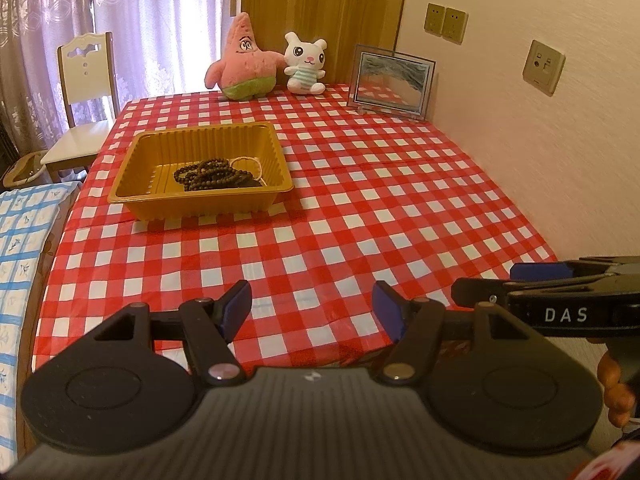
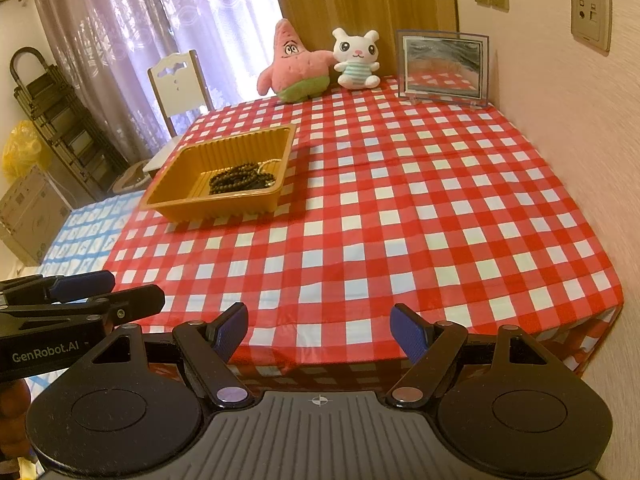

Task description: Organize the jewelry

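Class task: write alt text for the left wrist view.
An open left gripper hovers empty over a red checked tablecloth. Further back, a gold tray holds dark beads; two plush toys and a picture frame line the far edge.

Table layout – tray left, toys and frame at the back

We see the tray on the table's left half, with the dark beads and a lighter bracelet just behind them inside it; at the far edge the star plush sits left of and touching the bunny plush, the picture frame to their right by the wall – a chair stands beyond the table's left corner.
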`<state>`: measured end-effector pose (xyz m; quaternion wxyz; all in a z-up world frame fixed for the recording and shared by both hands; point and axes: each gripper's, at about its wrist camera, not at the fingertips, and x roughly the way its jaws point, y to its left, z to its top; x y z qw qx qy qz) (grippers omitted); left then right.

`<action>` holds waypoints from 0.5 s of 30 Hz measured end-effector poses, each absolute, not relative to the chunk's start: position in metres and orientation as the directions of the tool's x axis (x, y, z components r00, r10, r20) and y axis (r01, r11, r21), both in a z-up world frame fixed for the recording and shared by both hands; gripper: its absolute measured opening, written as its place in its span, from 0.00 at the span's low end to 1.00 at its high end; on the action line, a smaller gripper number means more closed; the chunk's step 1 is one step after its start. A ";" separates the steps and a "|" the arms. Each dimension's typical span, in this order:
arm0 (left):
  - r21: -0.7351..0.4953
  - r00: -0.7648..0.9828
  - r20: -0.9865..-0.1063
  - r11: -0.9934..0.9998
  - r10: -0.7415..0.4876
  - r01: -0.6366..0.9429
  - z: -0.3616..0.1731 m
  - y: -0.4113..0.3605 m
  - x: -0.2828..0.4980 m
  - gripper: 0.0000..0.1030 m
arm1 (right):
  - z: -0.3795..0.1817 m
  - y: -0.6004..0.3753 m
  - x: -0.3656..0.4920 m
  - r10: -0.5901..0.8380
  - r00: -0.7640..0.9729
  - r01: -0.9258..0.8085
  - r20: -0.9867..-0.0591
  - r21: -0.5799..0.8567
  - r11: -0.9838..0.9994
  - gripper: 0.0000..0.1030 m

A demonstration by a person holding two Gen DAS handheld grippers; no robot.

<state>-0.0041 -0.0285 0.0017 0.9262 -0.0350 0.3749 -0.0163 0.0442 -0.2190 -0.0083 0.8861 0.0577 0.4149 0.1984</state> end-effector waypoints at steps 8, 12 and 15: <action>-0.077 0.718 -0.693 0.997 -0.056 0.003 0.001 -0.029 -0.004 0.63 | -0.008 -0.219 0.044 0.399 0.577 -0.304 -0.713 0.267 0.915 0.75; -0.077 0.719 -0.693 0.997 -0.055 0.002 0.002 -0.029 -0.004 0.63 | -0.008 -0.219 0.044 0.400 0.577 -0.304 -0.712 0.267 0.915 0.75; -0.076 0.720 -0.692 0.997 -0.054 0.001 0.002 -0.028 -0.004 0.63 | -0.008 -0.218 0.043 0.400 0.579 -0.306 -0.711 0.265 0.914 0.75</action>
